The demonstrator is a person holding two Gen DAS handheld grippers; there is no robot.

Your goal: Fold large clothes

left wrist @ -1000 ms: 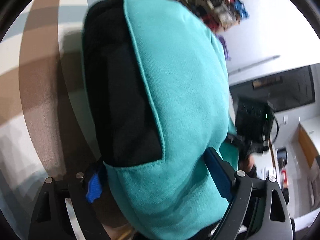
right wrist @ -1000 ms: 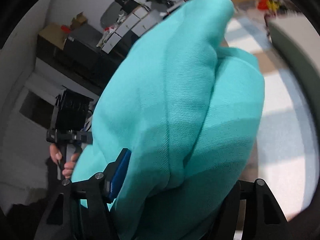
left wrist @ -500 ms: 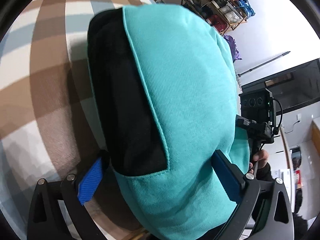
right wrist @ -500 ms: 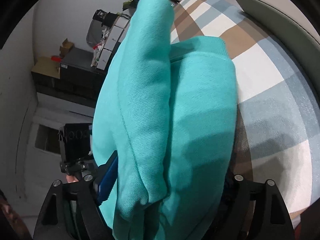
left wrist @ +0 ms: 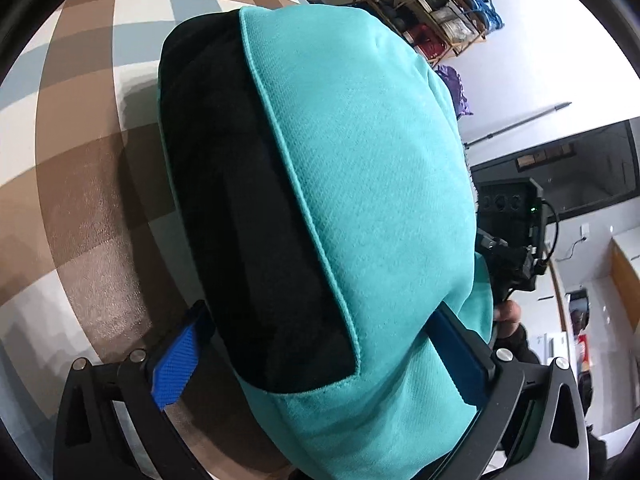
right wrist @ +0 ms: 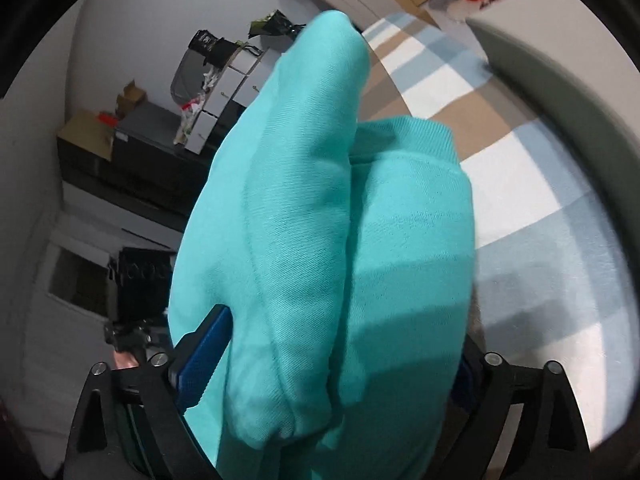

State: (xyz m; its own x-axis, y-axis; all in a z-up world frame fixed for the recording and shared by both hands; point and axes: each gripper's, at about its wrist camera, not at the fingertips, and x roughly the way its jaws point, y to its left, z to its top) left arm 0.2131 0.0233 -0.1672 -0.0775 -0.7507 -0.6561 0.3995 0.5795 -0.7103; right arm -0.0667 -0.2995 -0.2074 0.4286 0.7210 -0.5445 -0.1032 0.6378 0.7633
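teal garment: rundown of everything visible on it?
The garment is teal knit, fleece-like, with a black panel edged by a stitched seam. It is bunched in thick folds, draped over both grippers above the checked rug. The left gripper and right gripper are opening, cloth between the fingers. A ribbed cuff shows.

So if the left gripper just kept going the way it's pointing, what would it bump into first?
The folded teal garment: it already fills the space between the left gripper's opening jaws. Beyond it lies the checked rug, though depth is hard to judge.
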